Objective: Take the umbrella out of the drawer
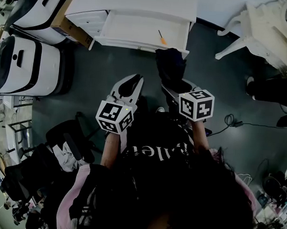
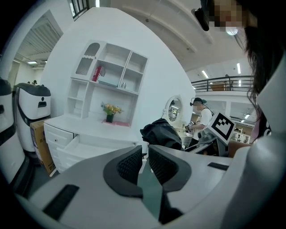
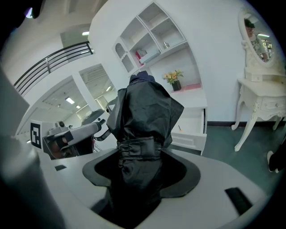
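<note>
Just short of the open drawer [image 1: 142, 33], clamping the folded black umbrella [image 3: 143, 112] firmly in the right gripper [image 3: 140, 156], clear of the drawer above the dark floor [image 1: 93, 71], and holding the left gripper [image 2: 144, 154] alongside, jaws nearly together, empty.

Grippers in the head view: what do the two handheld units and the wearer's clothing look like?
The left gripper and right gripper have pale grey moulded bodies, with curved jaws lined by dark ribbed pads. Each carries a white cube printed with black square markers. The person wears a black top with pale lettering and a pink garment at the shoulders.
</note>
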Demonstrator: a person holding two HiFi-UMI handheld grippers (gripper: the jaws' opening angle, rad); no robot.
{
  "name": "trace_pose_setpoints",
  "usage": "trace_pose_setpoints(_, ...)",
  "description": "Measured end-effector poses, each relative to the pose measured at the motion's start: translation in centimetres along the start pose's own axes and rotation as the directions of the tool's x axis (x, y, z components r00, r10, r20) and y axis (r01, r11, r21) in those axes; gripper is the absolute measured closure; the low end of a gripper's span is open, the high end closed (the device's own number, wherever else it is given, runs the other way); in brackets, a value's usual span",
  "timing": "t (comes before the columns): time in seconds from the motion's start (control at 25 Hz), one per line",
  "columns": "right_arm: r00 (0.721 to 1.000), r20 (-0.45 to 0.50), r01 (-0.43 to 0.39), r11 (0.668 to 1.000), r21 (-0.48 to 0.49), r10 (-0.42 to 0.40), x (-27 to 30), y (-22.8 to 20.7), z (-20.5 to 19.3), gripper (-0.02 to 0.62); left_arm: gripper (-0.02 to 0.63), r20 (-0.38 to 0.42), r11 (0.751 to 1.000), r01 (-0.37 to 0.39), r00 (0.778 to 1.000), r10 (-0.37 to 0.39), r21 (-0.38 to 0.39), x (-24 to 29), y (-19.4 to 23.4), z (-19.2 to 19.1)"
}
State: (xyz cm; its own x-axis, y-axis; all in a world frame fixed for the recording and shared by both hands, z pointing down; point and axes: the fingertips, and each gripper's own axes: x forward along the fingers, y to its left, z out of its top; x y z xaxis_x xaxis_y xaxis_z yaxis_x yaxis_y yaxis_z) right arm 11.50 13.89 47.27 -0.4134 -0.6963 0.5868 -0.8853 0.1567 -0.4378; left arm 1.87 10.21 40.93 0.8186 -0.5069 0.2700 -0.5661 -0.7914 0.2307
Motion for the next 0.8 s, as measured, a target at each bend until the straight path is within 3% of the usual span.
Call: trace_pose_setpoints(0.8, 0.999, 0.034, 0.009, 1.000, 0.011, -0.009, -2.5, 0.1, -1.0, 0.310, 0.558, 0.017, 0.999, 0.034, 0.999, -0.035, 0.023, -0.6, -3.1, -0.4)
